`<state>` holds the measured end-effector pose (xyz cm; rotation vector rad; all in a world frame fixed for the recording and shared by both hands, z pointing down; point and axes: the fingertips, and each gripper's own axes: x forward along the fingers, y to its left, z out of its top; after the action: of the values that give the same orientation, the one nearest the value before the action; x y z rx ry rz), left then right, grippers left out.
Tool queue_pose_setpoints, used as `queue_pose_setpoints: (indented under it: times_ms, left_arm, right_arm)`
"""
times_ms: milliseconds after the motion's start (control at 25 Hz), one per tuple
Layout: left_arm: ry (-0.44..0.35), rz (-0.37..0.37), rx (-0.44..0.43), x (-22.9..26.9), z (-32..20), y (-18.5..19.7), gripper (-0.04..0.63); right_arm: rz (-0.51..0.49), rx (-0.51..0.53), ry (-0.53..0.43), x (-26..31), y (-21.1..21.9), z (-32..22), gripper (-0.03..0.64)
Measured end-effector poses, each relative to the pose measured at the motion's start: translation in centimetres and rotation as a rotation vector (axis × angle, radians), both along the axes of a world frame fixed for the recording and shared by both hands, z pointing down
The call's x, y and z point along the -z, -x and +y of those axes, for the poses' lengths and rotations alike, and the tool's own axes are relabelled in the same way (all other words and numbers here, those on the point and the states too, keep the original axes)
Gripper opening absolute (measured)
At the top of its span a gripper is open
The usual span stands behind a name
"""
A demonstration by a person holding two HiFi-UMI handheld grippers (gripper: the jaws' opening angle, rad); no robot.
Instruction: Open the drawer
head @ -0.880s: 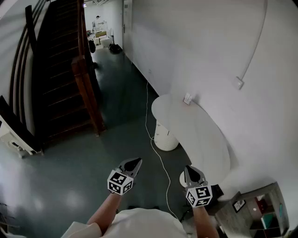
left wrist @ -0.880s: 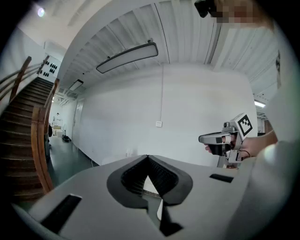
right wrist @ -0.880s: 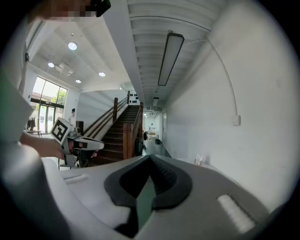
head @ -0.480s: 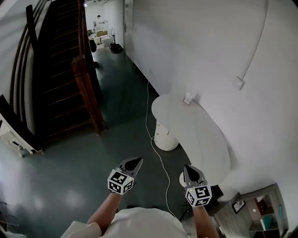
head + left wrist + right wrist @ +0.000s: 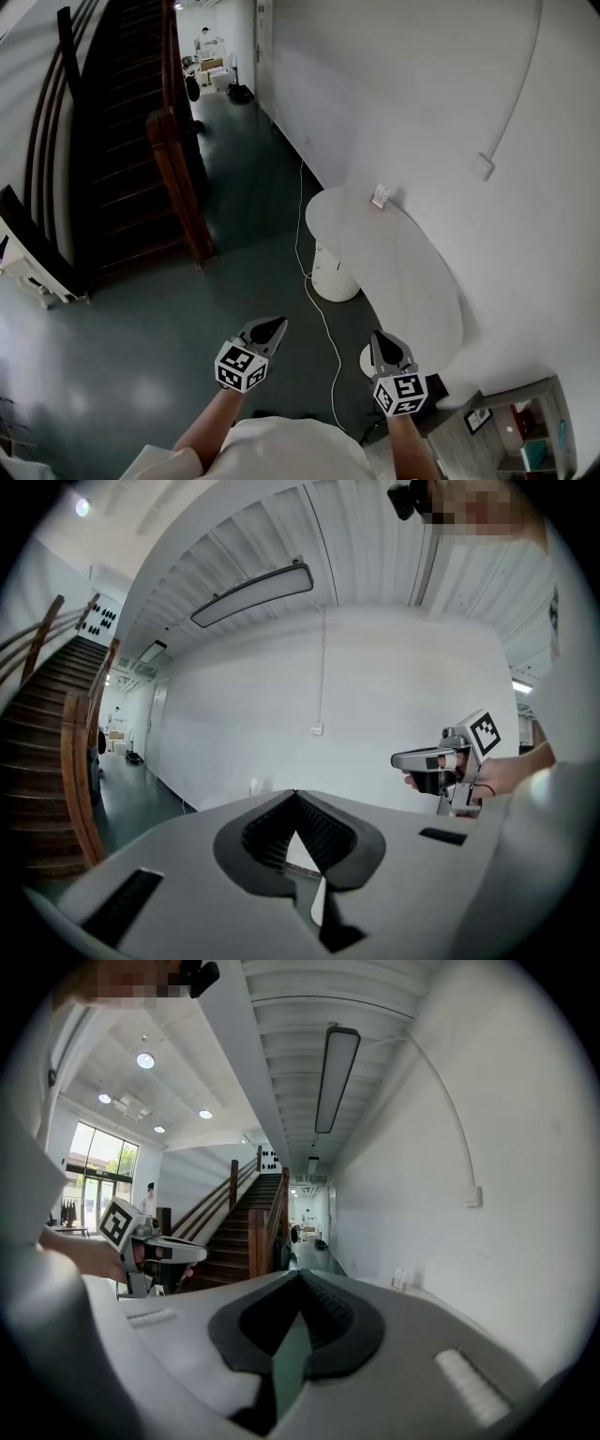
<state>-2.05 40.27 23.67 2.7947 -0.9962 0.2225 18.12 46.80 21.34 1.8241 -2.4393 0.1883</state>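
Two grippers (image 5: 273, 325) (image 5: 379, 338), one white table (image 5: 408, 272), one staircase (image 5: 122, 150), one floor cable (image 5: 300, 216), one wall socket (image 5: 380, 197).

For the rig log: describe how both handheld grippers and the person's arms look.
The left gripper and right gripper match: grey bodies tapering to pointed two-jaw noses, lined inside with black ribbed pads. Each carries a white cube printed with black square markers at its rear. The person wears a white top; the forearms are uncovered.

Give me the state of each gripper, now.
Left gripper: closed, jaws together, holding nothing.
Right gripper: closed, jaws together, holding nothing.
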Motion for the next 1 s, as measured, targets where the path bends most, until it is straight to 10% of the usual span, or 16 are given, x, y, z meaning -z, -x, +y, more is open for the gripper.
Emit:
queue_pose_setpoints:
  times_ms: [1000]
  left_arm:
    - [0.057,0.008,0.102,-2.9,-1.7,-2.5,0.006]
  right_arm:
    - [-0.052,0.104,0.063,-3.4,-3.8,-3.5,0.011]
